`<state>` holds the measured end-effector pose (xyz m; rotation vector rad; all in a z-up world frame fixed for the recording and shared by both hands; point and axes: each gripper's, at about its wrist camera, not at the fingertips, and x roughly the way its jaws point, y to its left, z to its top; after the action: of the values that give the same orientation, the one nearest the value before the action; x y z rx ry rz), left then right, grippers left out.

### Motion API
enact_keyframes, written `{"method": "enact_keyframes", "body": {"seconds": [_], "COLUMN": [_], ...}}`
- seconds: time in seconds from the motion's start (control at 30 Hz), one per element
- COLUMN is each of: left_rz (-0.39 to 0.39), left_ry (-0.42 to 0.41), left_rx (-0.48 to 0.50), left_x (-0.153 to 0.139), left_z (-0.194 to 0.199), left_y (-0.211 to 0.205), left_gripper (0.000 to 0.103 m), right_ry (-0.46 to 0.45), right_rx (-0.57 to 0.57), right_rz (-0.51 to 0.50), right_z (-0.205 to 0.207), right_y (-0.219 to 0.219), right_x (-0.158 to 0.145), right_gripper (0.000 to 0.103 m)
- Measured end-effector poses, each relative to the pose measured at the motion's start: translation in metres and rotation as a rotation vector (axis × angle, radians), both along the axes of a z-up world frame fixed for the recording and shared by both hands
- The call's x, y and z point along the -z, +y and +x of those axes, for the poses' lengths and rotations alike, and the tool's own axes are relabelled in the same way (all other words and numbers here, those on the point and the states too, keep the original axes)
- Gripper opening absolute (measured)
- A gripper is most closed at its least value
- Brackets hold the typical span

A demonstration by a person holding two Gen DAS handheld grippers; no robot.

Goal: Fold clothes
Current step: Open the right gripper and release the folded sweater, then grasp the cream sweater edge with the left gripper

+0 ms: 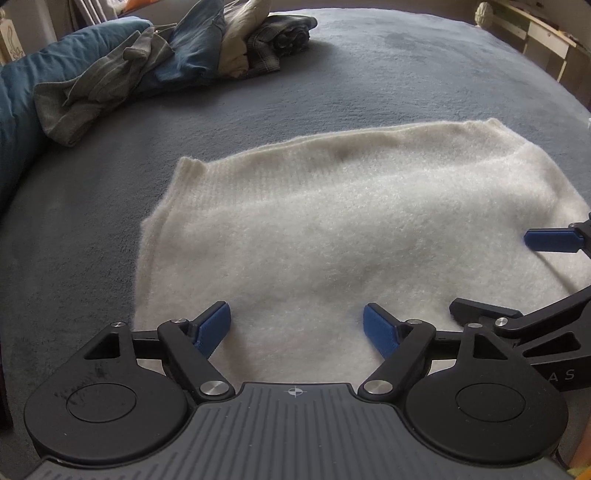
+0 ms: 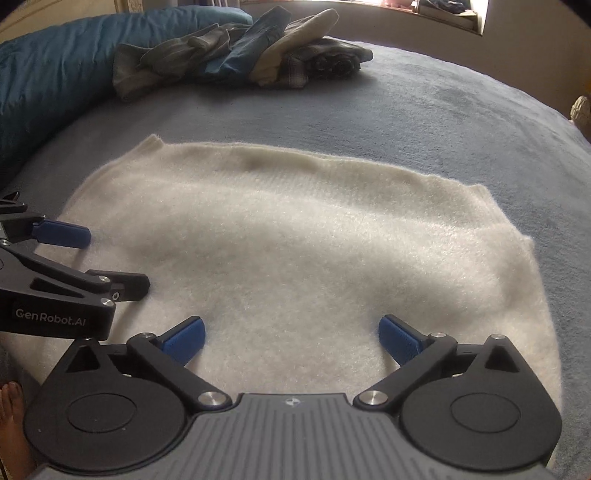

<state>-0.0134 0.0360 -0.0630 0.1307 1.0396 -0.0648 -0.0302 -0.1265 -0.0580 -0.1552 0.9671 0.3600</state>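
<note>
Grey blanket [image 2: 424, 110] covers bed; bright window [image 2: 424, 11] behind.

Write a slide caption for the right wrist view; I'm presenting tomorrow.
Right gripper open above a folded white sweater on a grey bed.

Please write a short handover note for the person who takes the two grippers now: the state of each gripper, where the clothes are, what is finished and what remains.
Left gripper: open, empty, over the near part of the white sweater.
Right gripper: open, empty, over the same sweater beside the left one.
The sweater lies in a flat, folded shape on the grey bed cover; neither gripper holds it.
Pile of unfolded clothes waits at the far side, against the blue pillow.
Done: the sweater looks at least partly folded.
Left: probably finish it, then fold the pile.
</note>
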Motion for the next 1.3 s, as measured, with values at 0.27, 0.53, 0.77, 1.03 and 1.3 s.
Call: {"method": "enact_keyframes", "body": {"seconds": [0.27, 0.53, 0.77, 1.03, 1.3], "left_rz": [-0.006, -0.146, -0.243, -0.309, -0.469], "left_ry": [-0.025, -0.073, -0.156, -0.1, -0.064], "left_rx": [-0.018, -0.044, -0.119, -0.298, -0.239], "left_x": [0.003, 0.004, -0.009, 0.008, 0.031], "left_z": [-0.002, -0.008, -0.015, -0.035, -0.035], "left_y": [0.007, 0.031, 0.062, 0.118, 0.134], "left_gripper": [0.09, 0.103, 0.103, 0.101, 0.097], "right_ry": [0.007, 0.025, 0.104, 0.03, -0.002], "right_rx": [0.072, 0.098, 0.089, 0.156, 0.165], "right_rz": [0.0, -0.002, 0.024, 0.0, -0.019], "right_z": [0.002, 0.007, 0.019, 0.01, 0.008], "right_y": [-0.004, -0.002, -0.006, 0.004, 0.009], "right_x": [0.003, 0.006, 0.008, 0.01, 0.01], "right_gripper": [0.103, 0.103, 0.103, 0.103, 0.103]}}
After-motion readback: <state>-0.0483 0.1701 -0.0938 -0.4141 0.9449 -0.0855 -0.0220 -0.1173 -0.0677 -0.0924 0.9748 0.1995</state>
